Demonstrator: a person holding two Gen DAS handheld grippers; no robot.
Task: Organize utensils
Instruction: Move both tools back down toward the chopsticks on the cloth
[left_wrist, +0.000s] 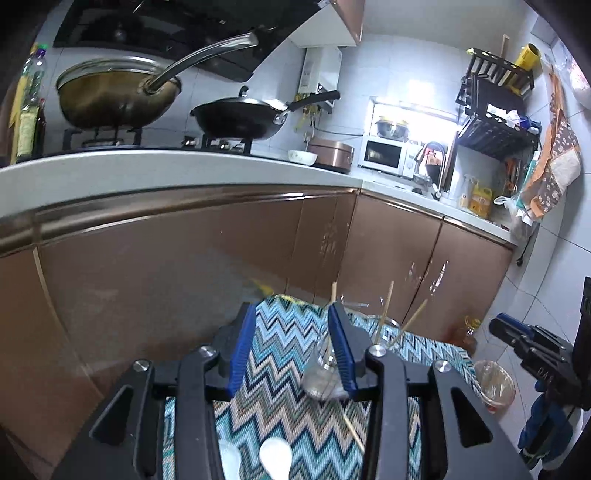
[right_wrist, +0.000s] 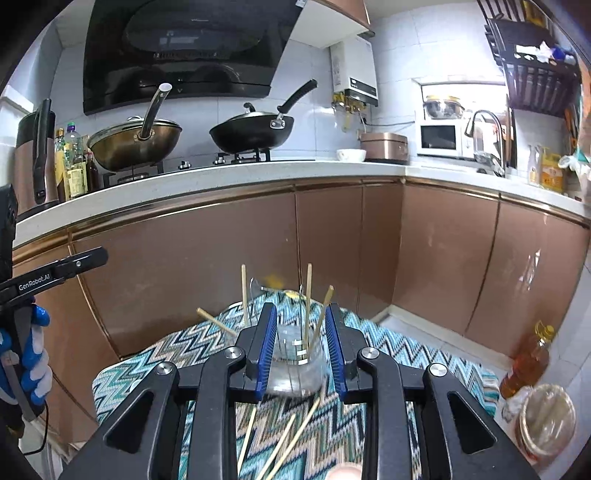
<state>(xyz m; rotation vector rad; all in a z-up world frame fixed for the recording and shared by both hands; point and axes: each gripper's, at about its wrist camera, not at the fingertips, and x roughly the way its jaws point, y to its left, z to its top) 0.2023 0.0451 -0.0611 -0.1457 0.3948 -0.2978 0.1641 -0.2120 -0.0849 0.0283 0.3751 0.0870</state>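
Two grippers hover over the zigzag cloth (right_wrist: 388, 354); left gripper (left_wrist: 291, 345) gapes, grasping nothing; right gripper (right_wrist: 301, 347) straddles the glass jar (right_wrist: 295, 369) of chopsticks (right_wrist: 307, 295), released.

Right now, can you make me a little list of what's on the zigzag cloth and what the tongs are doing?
surface: zigzag cloth, blue and white
glass jar: upright on the cloth, chopsticks standing in it
loose chopsticks: lying on the cloth in front of the jar
white spoon: lying on the cloth
left tongs: open, nothing between them
right tongs: open, the jar between them, pads not pressing on it
background: two woks on the stove
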